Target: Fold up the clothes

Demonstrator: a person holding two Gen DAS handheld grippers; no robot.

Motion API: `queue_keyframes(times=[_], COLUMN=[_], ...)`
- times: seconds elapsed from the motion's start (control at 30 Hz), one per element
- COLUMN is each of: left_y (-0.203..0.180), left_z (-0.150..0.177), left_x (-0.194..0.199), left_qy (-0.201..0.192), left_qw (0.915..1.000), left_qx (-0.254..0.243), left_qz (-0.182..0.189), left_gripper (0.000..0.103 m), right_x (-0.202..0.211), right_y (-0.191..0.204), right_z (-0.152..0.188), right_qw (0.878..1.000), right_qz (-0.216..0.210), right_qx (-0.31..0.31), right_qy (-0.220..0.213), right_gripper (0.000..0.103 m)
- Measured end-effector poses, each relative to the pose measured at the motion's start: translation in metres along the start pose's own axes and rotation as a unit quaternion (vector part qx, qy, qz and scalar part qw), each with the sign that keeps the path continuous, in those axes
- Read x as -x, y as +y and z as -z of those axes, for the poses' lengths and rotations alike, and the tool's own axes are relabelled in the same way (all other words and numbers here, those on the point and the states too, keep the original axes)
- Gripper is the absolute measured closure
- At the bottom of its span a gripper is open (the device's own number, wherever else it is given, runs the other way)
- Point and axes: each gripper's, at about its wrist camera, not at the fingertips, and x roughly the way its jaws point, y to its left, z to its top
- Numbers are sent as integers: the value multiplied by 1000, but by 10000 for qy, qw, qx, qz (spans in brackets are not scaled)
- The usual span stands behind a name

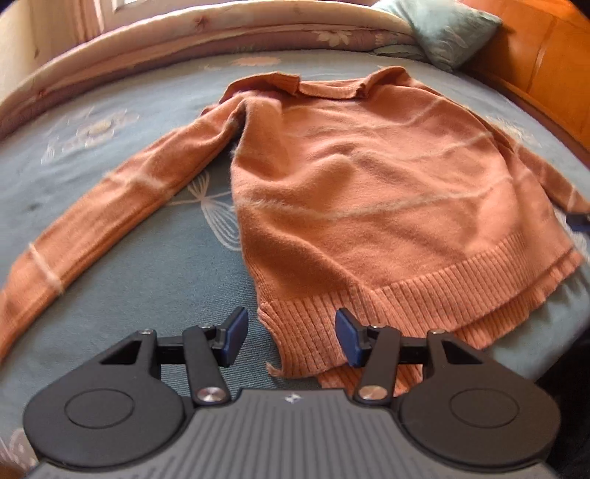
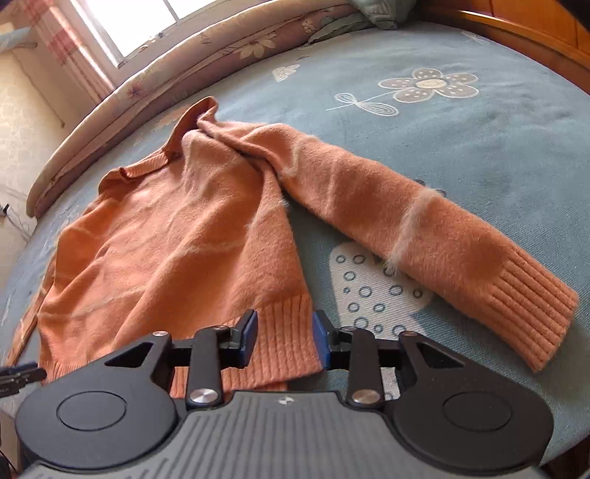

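Left wrist view: the left sleeve of the fuzzy orange knit sweater with pale stripes [image 1: 368, 191] runs out of frame at 8 o'clock, so its cuff is not seen; the opposite sleeve is cut off at 3 o'clock. A dark object at the 3 o'clock edge is too small to identify. The view is somewhat blurred.

Right wrist view: the sweater [image 2: 166, 239] is cut off at 9 o'clock, where a dark part at the edge cannot be made out.

Materials: the sweater is soft, brushed knit with a ribbed hem, ribbed cuff and folded ribbed collar. It lies flat, hem toward the cameras, on a blue-grey bed cover with white embroidered flowers [image 1: 147, 258], sleeves spread outward. A rolled floral quilt [image 1: 184, 37] lies at 12 o'clock, a pale teal cushion [image 1: 442, 29] at 1 o'clock, and an orange wooden bed frame [image 1: 534, 66] at 2 o'clock.

Claws: the left gripper [image 1: 291, 337], black with blue pads, is spread wide, straddling the hem's left corner; its right pad appears to rest on the ribbing, nothing pinched. The right gripper [image 2: 284, 341] is spread either side of the hem's right corner, the ribbing between the pads, not yet clamped.
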Motion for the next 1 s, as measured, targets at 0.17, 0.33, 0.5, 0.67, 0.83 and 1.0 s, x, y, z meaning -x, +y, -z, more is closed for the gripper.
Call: queue_keyframes(times=[0.17, 0.33, 0.5, 0.67, 0.83, 1.0], left_y=[-56, -91, -92, -93, -99, -106], left_z=[14, 28, 38, 41, 46, 49], left_x=[19, 21, 18, 15, 12, 9], left_qy=[-333, -402, -359, -323, -321, -331], left_qw=[9797, 9564, 9545, 9517, 9434, 9341], left_qx=[-1969, -2888, -2941, -3031, -3274, -3517], left_qz=[-198, -170, -333, -374, -432, -509], left_gripper=[48, 48, 47, 48, 48, 47], right_x=[-1, -5, 5, 11, 14, 10], right_y=[71, 122, 117, 83, 83, 107], right_z=[16, 34, 39, 30, 41, 56], right_qw=[9819, 9436, 9375, 9654, 9492, 9213], right_qz=[-75, 87, 308, 310, 482, 395], right_qx=[1881, 3301, 3462, 2583, 3093, 3851], right_qy=[203, 225, 190, 199, 315, 375], right_gripper=[53, 49, 45, 45, 44, 39])
